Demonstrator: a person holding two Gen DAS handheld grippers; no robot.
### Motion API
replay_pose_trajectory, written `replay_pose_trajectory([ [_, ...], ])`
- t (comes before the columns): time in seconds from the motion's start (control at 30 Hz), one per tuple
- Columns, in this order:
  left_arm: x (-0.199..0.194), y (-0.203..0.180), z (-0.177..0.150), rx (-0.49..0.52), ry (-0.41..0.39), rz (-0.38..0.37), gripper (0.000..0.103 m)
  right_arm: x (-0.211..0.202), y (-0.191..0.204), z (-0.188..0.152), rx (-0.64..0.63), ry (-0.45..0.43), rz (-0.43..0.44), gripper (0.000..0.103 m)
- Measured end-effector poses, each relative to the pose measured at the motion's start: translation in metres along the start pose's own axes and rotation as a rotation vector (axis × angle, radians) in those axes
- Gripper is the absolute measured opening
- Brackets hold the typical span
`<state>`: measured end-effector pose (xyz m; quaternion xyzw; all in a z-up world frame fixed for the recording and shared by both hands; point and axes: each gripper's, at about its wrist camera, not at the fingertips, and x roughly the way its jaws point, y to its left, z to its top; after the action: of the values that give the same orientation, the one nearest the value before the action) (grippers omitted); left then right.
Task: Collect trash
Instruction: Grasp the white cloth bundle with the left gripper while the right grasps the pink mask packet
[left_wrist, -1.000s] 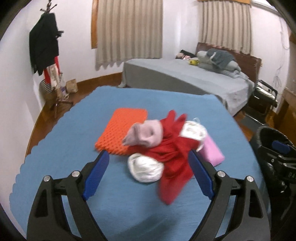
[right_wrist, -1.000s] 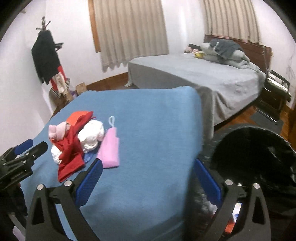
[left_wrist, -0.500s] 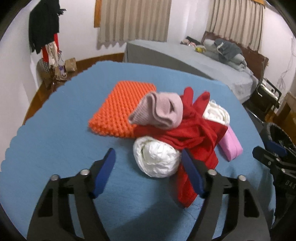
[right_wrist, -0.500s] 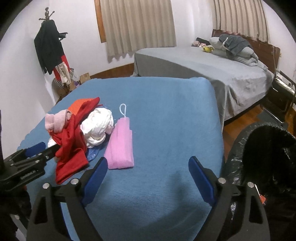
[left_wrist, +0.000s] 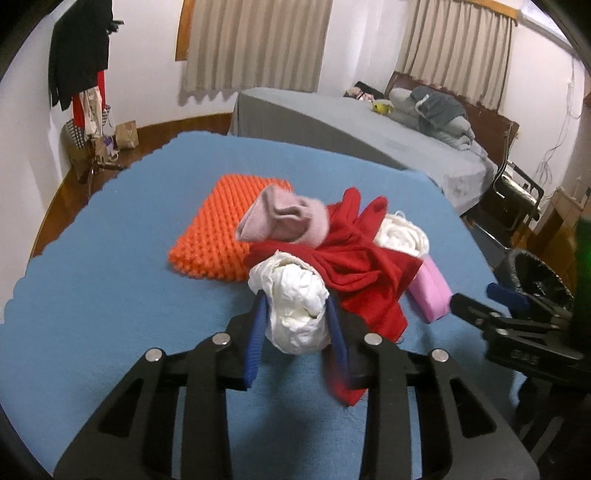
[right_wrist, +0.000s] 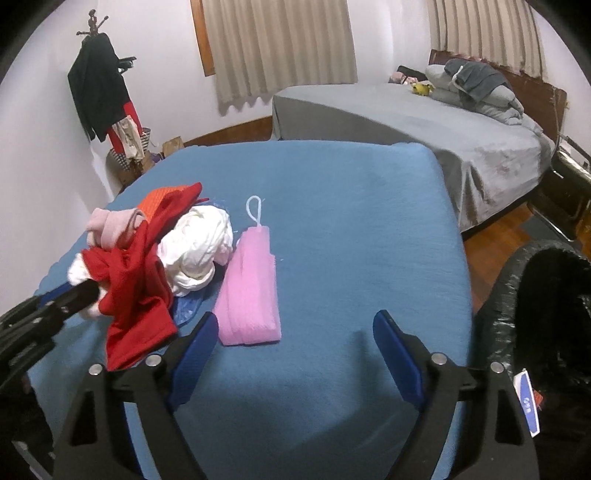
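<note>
- Left wrist view: my left gripper (left_wrist: 295, 314) has just been closing its fingers on the near white paper wad (left_wrist: 295, 306); the blue pads now sit against both its sides, so I judge it gripped, as trash to be carried off.
- That wad lies at the near edge of the pile on the blue desk (left_wrist: 110, 314), touching the red cloth (left_wrist: 362, 273), whose tail drapes under my right-hand finger and may snag when I lift.
- Right wrist view: my right gripper (right_wrist: 291, 354) has its fingers wide with nothing between them, low over bare desk just short of the pink sponge (right_wrist: 251, 288).
- To its right stands the black-lined bin (right_wrist: 546, 314), where I judge the trash belongs.
- Further in, a second white wad (right_wrist: 199, 247) sits between the red cloth and the sponge, half covered, so it is harder to reach.
- A pink sock (left_wrist: 284, 221) tops the pile, over the orange pad (left_wrist: 214, 236).
- Something blue shows under the second wad; I cannot tell what.
- Beyond the desk is a grey bed (right_wrist: 406, 118).
</note>
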<state>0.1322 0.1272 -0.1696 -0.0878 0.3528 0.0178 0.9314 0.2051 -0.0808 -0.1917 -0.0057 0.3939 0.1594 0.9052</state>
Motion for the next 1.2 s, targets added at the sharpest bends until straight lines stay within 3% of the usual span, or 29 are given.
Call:
replay_pose_trajectory([
  [0.33, -0.009, -0.007, 0.009, 0.016, -0.031, -0.007, 0.031, 0.024, 0.007, 0.008, -0.002, 0.061, 0.033, 0.059],
  [0.4, -0.009, -0.008, 0.010, 0.018, -0.032, -0.009, 0.031, 0.024, 0.009, 0.008, -0.010, 0.065, 0.061, 0.040],
  [0.47, -0.011, -0.010, 0.011, 0.018, -0.036, -0.010, 0.031, 0.022, 0.011, 0.009, -0.021, 0.072, 0.100, 0.027],
  [0.5, -0.012, -0.010, 0.010, 0.018, -0.038, -0.010, 0.031, 0.021, 0.012, 0.008, -0.025, 0.072, 0.102, 0.025],
  [1.2, -0.068, -0.045, 0.019, 0.052, -0.137, -0.065, 0.031, -0.058, -0.011, 0.006, -0.009, -0.022, 0.127, 0.017],
])
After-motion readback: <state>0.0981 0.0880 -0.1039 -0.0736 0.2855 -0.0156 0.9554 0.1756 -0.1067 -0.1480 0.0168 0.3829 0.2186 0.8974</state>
